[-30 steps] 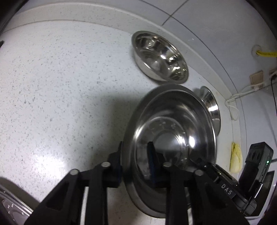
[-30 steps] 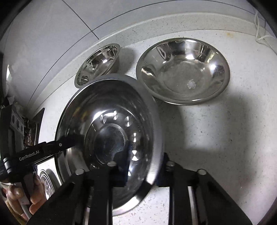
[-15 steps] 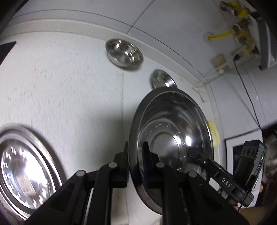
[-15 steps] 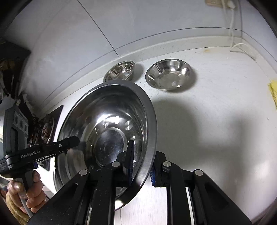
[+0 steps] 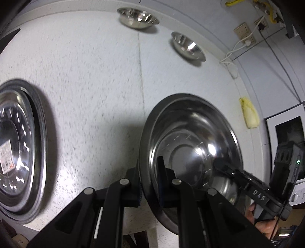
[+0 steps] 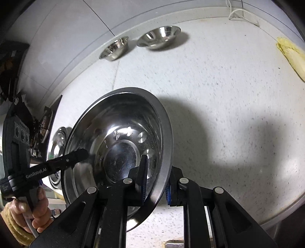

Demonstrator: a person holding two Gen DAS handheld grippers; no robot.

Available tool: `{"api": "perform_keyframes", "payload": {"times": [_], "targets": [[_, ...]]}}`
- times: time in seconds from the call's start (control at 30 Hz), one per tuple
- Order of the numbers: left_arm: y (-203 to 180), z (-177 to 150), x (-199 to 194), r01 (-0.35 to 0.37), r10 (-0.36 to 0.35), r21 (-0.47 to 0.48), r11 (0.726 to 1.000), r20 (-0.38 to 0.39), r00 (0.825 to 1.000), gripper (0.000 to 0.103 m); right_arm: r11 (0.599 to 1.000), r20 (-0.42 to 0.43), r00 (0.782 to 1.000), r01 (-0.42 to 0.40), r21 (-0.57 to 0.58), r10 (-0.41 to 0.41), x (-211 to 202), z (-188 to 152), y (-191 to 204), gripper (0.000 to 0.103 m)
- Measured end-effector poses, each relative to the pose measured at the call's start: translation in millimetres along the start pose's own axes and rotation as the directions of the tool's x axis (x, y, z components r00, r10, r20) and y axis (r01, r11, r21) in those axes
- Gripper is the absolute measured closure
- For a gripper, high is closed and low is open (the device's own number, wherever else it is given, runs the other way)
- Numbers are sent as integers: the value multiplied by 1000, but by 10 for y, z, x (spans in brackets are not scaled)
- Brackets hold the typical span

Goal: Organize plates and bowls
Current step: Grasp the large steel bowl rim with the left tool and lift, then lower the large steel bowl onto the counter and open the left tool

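Left gripper [image 5: 148, 178], right gripper [image 6: 155, 181]: each clamps opposite rims of one wide, shallow stainless-steel basin [image 5: 190, 150], held above the white speckled countertop [image 5: 95, 76]. Two small steel bowls [image 5: 138, 17] sit by the wall, contents unclear.

R claw [image 6: 156, 183] & L claw [image 6: 83, 152] grip steel plate [image 6: 118, 145] rim.

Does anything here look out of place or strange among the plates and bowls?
A price label is stuck inside the top plate of the stack on the left. A yellow rag lies on the counter near the wall. Nothing looks spilled or damaged. Both grippers clamp opposite rims of the big plate.
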State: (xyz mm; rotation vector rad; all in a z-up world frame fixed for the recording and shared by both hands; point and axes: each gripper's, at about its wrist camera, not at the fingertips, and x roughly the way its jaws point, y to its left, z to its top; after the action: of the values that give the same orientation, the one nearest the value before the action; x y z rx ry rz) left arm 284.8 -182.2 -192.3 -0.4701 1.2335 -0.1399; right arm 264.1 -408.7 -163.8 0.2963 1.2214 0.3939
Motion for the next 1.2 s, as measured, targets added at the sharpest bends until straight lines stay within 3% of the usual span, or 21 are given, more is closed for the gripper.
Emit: {"api": "perform_keyframes", "payload": {"times": [0.33,0.6,0.7,0.77,1.0,1.1,1.2], "targets": [[-6,29,159,-36,36,25,999,12,999,92,1000,21,1000,6,-12,-6,60,28,-18,88],[51,107,104,0,-1,46,999,31,1000,90,1000,67,998,6,3,-6,-48,64,-125,88],[125,160,14,21,-23,34,999,57,998,88,1000,119,993,3,15,-4,-218,113,-192,79],[185,193,-91,25,-27,34,999,87,996,77,1000,150,989,7,17,-9,-328,170,-223,71],[227,487,-369,46,-50,31,998,150,987,76,997,220,973,74,-5,-71,-637,617,-318,69],[148,726,-400,78,-81,31,997,157,984,75,996,237,968,84,-19,-77,-687,904,-321,60],[44,1083,-335,127,-128,14,992,149,980,75,997,237,969,75,-36,-64,-672,1211,-298,58]]}}
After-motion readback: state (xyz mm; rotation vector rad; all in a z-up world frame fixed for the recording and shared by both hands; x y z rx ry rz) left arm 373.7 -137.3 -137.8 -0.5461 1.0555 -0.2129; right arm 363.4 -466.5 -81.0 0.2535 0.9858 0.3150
